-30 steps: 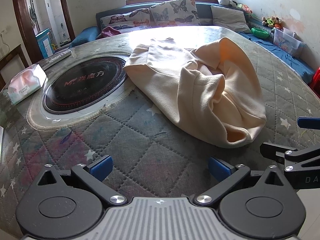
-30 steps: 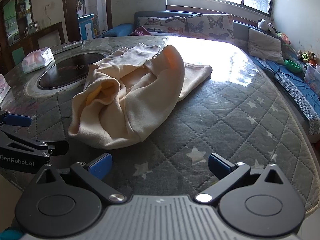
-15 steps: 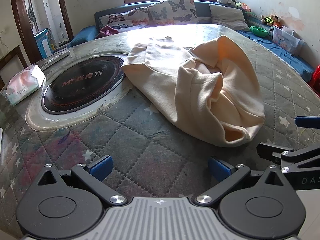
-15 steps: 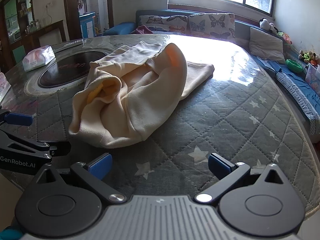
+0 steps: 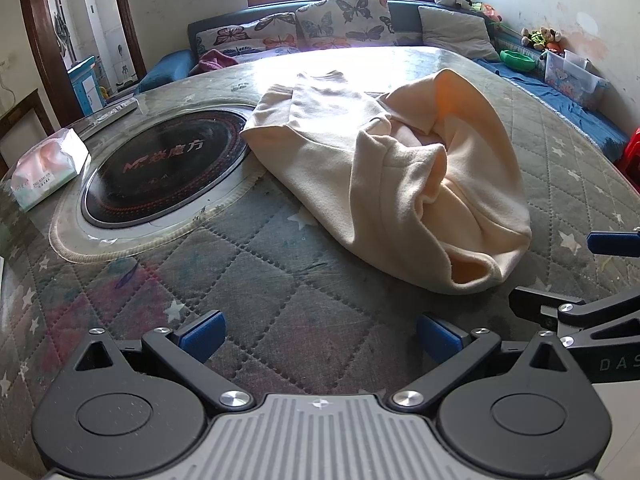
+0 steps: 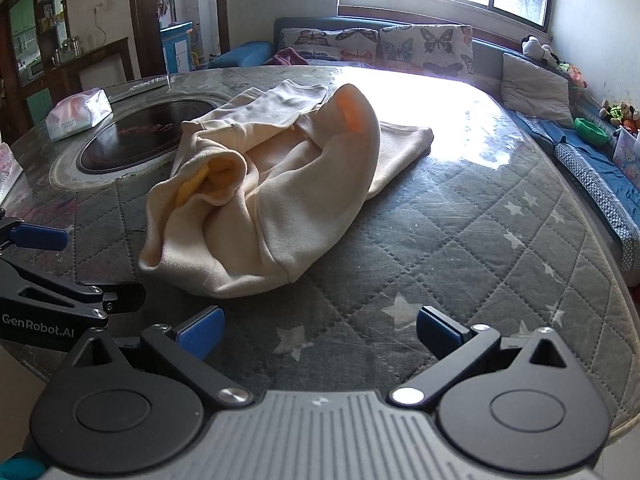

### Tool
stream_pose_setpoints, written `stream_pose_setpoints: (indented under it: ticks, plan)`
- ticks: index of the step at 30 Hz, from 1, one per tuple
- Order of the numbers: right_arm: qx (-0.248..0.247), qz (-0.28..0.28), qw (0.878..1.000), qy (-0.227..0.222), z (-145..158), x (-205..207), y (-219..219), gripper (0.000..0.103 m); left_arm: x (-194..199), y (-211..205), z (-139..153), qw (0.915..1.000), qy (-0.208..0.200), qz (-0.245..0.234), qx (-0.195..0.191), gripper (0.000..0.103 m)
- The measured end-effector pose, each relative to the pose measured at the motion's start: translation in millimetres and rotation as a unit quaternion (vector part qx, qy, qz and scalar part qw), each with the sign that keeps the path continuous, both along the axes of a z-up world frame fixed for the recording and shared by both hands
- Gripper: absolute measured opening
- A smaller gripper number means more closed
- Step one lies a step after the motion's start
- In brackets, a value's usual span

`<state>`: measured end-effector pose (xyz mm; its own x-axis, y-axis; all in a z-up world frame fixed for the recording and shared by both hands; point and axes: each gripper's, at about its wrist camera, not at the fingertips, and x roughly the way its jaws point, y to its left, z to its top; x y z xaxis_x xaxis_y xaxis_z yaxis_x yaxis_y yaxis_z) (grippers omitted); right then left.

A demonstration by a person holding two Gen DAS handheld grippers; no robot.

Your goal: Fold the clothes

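a cream fleece garment [image 5: 400, 176] lies bunched on the quilted table cover [image 5: 256, 280], just ahead of both tongs. the left gripper [image 5: 318, 334] and right gripper [image 6: 318, 330] are spread wide, holding nothing. best to take the near hem at two separated spots, then lift and shake it flat before creasing.

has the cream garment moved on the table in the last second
No. The cream garment keeps its crumpled shape, its edge beside the round cooktop as before; only the camera view drifts slightly.
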<state>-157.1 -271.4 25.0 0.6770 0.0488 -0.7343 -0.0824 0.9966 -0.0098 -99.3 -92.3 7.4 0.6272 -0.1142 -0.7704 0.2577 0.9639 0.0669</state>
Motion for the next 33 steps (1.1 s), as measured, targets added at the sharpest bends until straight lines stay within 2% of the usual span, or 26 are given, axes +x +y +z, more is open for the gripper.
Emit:
stream_pose_setpoints:
  ticks: [33]
  plan:
    - [0.013,0.011,1.000,-0.001,4.2,22.1,2.2,0.103,24.6,4.1,6.1,1.0000,0.001,0.000,0.001,0.103]
